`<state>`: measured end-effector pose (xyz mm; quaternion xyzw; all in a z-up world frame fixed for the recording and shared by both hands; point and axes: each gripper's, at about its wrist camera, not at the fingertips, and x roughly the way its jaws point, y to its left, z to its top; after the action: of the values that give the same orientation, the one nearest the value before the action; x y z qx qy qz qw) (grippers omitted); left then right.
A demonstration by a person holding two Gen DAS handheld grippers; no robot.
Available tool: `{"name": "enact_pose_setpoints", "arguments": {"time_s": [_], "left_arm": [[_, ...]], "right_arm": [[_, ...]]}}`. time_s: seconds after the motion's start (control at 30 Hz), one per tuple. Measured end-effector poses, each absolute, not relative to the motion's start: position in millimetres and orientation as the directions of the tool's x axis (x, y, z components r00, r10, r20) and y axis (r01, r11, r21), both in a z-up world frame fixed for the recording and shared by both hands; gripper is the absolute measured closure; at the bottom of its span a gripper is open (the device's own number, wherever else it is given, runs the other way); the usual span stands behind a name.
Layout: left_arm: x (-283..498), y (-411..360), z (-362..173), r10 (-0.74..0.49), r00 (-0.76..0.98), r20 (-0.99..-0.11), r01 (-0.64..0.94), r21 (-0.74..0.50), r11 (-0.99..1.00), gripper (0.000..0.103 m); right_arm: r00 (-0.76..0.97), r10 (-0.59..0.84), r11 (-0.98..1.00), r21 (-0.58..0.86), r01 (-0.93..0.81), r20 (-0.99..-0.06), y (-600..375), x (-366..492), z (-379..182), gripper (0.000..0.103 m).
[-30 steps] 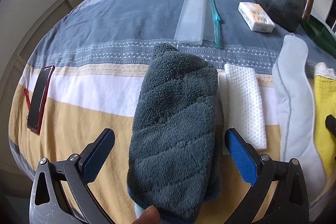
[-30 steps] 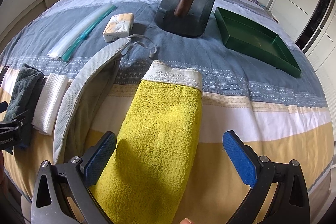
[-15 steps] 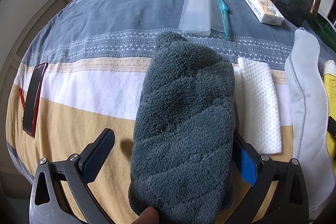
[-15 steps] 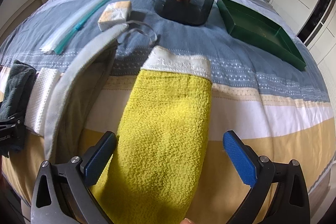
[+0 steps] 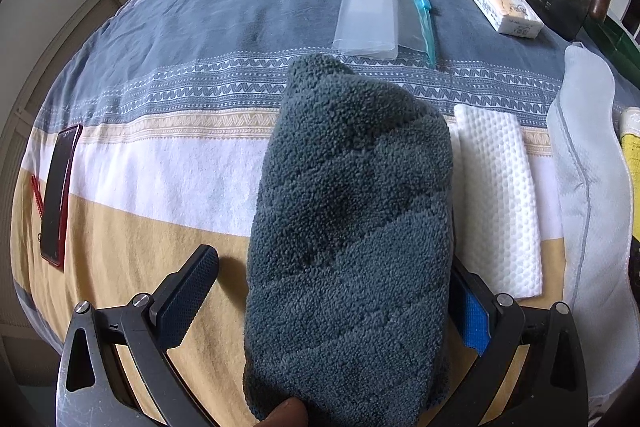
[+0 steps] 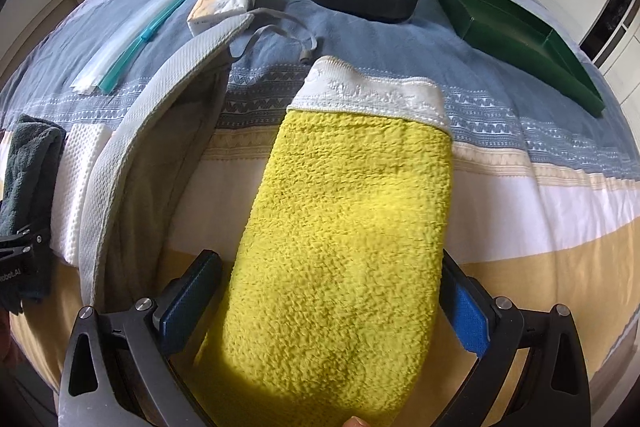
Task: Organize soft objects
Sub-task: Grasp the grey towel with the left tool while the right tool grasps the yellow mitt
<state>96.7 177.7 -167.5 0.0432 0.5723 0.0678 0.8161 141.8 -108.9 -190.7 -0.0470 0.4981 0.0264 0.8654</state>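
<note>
Folded dark grey plush towel (image 5: 348, 227) on the striped bed (image 5: 160, 163) between the wide-open jaws of the left gripper (image 5: 332, 291); yellow terry mitt with white cuff (image 6: 344, 235) likewise between the right gripper (image 6: 328, 299)'s open jaws.

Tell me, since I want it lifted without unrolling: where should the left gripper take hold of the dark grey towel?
Probably across the near end of the dark grey towel, coming in low from the bed's near edge. It lies lengthwise between the open fingers of the left gripper, so closing would likely pinch its two long sides and keep the folds together.
</note>
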Motion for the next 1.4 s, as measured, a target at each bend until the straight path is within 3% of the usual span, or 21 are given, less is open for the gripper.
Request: {"name": "enact_pose_setpoints", "arguments": {"time_s": [0.3, 0.77, 1.1, 1.27, 1.4], "left_arm": [[99.3, 179.2, -169.6, 0.154, 0.328, -0.932, -0.065, 0.140, 0.988, 0.001], [98.7, 175.5, -169.9, 0.149, 0.332, -0.931, -0.054, 0.139, 0.989, 0.005], [99.2, 171.2, -169.1, 0.136, 0.333, -0.933, -0.025, 0.136, 0.990, 0.022], [96.9, 169.5, -166.7, 0.122, 0.335, -0.934, -0.012, 0.125, 0.992, 0.041], [96.8, 167.9, -165.1, 0.130, 0.337, -0.933, -0.006, 0.136, 0.991, 0.051]], "right_arm": [[0.495, 0.009, 0.996, -0.037, -0.084, -0.869, -106.7, 147.7, -193.8, 0.001], [0.502, 0.021, 0.995, -0.034, -0.099, -0.864, -99.0, 145.8, -191.9, 0.017], [0.515, 0.022, 0.992, -0.047, -0.120, -0.857, -96.0, 141.7, -185.8, 0.048], [0.527, 0.018, 0.989, -0.064, -0.136, -0.849, -92.1, 138.3, -183.1, 0.065], [0.535, 0.014, 0.988, -0.072, -0.139, -0.844, -91.2, 135.7, -181.2, 0.078]]}}
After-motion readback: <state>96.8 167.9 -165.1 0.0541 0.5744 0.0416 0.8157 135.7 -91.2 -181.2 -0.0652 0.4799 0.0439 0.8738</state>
